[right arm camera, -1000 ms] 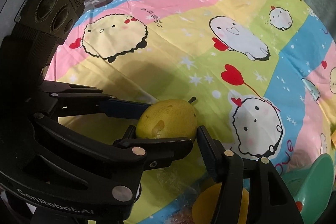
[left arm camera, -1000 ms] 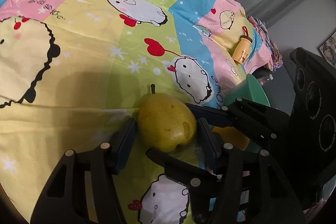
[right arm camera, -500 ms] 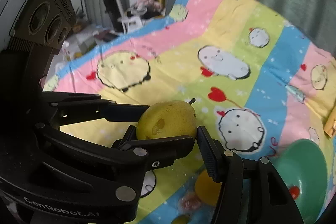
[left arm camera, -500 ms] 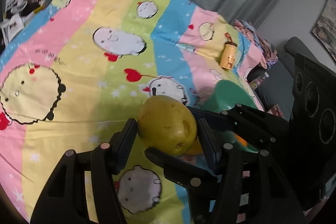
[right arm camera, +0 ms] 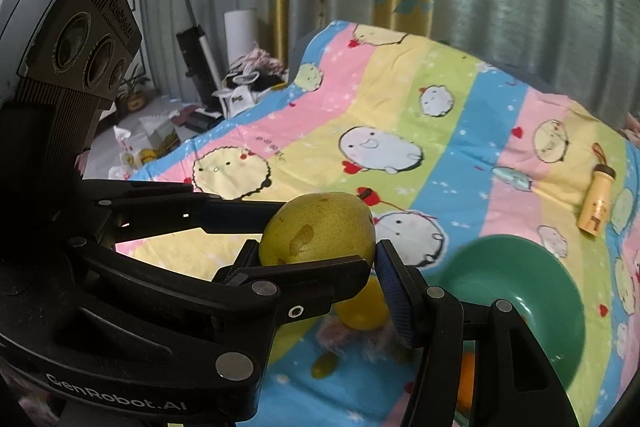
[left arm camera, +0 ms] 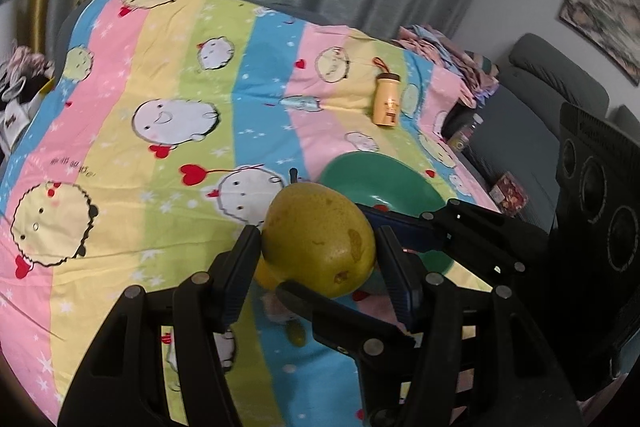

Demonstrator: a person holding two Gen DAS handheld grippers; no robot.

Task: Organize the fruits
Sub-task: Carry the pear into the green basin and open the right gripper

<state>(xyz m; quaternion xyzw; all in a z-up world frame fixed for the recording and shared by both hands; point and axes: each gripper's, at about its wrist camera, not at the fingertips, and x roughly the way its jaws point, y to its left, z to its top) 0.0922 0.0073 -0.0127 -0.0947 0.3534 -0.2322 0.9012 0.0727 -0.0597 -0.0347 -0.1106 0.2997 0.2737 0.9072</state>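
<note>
Pear (left arm camera: 320,247): yellow-green, stem pointing away from me, lifted clear above the cartoon bedspread (left arm camera: 168,155), with the green bowl (left arm camera: 380,183) just beyond it.
My left gripper (left arm camera: 318,259): about half spread, its two pads pressed on the pear's flanks.
My right gripper (right arm camera: 316,267): also about half spread, crossing my left one, one pad against the pear's right side; the other pad is hidden behind my left tool, so I judge it grips but cannot see both contacts.
Weight: a full, dense fruit, I judge; heavy enough to sag if I loosen either side.
Skin: smooth and waxy, likely slippery on a rounded belly; brown scuff marks show it bruises.
Firmness: firm but not hard, so I squeeze only enough to hold.
Best hold: across the widest part, never by the thin stem.
Other fruit: a yellow fruit (right arm camera: 362,311) and small green piece (right arm camera: 324,367) lie on the bedspread below.
</note>
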